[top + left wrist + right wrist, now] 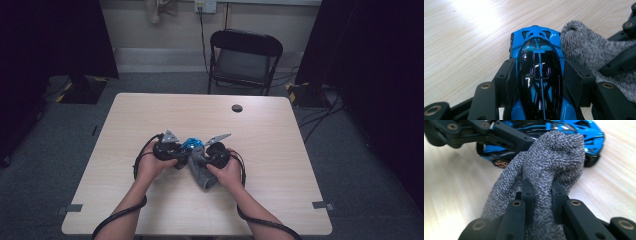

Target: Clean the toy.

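Observation:
A blue and black toy car (pixel 537 67) sits on the wooden table (pixel 150 120), and my left gripper (pixel 539 75) is shut on its sides. From above, the car (pixel 191 145) shows between both grippers near the table's middle. A grey knitted cloth (pixel 544 167) is bunched up, with my right gripper (pixel 541 192) shut on it; its top presses against the car's side (pixel 584 135). The cloth (pixel 202 172) trails toward the person under the right hand. In the left gripper view the cloth (pixel 589 47) lies just right of the car's nose.
A black folding chair (pixel 244 57) stands beyond the table's far edge. A dark round hole (pixel 237 108) sits near the far edge of the table. Cables (pixel 320 112) run over the floor at the right. Bare wood lies all around the hands.

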Demonstrator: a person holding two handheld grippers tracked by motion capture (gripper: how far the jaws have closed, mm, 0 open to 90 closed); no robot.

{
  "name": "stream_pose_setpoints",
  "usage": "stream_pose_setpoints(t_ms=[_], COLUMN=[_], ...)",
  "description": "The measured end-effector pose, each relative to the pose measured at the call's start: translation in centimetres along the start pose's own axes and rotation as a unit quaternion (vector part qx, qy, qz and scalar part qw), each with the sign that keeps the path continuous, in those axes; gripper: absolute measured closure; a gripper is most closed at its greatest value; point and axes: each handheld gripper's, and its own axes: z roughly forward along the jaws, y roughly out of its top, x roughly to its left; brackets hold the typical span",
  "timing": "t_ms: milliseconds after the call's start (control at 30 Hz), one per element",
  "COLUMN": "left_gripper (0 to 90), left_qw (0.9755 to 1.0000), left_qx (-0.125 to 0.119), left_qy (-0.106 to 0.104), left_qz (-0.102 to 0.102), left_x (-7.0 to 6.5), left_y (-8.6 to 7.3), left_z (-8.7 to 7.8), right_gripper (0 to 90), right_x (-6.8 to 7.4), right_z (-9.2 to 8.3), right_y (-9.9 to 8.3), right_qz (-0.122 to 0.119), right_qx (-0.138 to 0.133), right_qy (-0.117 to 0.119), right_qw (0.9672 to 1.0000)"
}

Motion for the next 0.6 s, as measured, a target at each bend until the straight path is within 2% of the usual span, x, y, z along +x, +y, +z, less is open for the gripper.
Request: stream_pose_setpoints(t_ms=[200,600], left_gripper=[44.8,44.7], left_qw=[1.0000,1.0000], left_qx=[0.000,-0.001], left_qy=[-0.001,0.000], left_qz=[-0.003,-0.004], left_x=[-0.1,-0.1], left_y=[0.0,0.0], left_z=[0.0,0.0], right_gripper=[77.6,77.6], right_x=[0.8,1.7], right_z=[0.3,0.4], right_y=[-0.1,-0.5], right_qz=[-0.010,-0.010], right_qx=[0.000,-0.004], right_qy=[0.009,0.028], right_qw=[0.9999,0.9995])
